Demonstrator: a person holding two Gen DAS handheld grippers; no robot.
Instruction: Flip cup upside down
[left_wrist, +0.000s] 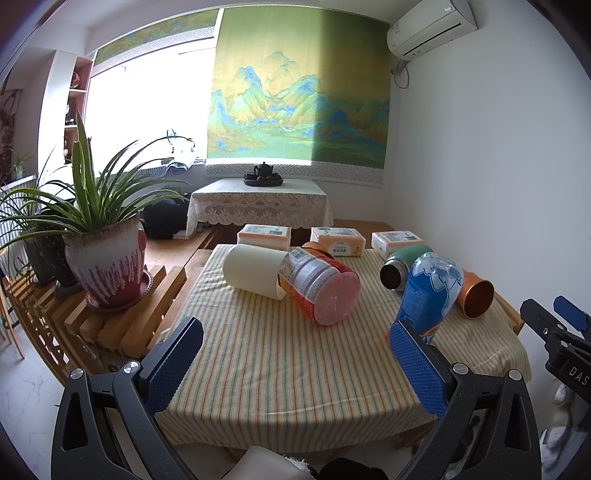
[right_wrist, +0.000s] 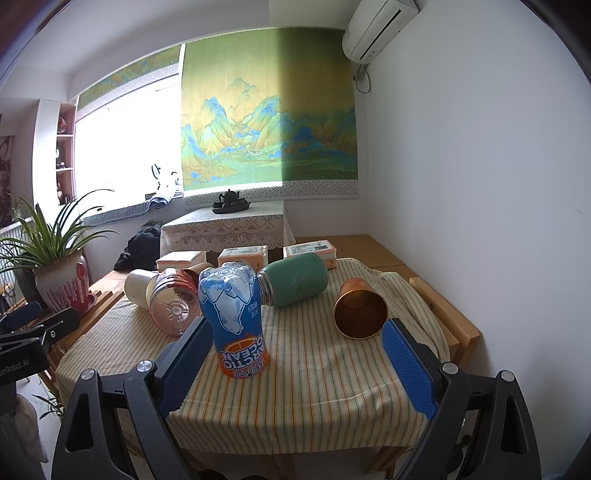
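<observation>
On the striped tablecloth (left_wrist: 280, 369), a blue "Arctic Ocean" cup (right_wrist: 234, 314) stands upside down, also visible in the left wrist view (left_wrist: 428, 291). An orange metallic cup (right_wrist: 360, 314) lies on its side with its mouth toward me. A green flask (right_wrist: 299, 278), a clear labelled cup (left_wrist: 321, 291) and a cream cup (left_wrist: 255, 269) also lie on their sides. My left gripper (left_wrist: 295, 328) is open above the cloth's front, holding nothing. My right gripper (right_wrist: 297, 326) is open, its left finger beside the blue cup, and it holds nothing.
Three tissue packs (left_wrist: 338, 240) line the table's far edge. A potted plant (left_wrist: 107, 269) sits on a wooden rack (left_wrist: 122, 321) to the left. A lace-covered side table with a teapot (left_wrist: 263, 173) stands behind. A white wall (right_wrist: 480, 184) runs close on the right.
</observation>
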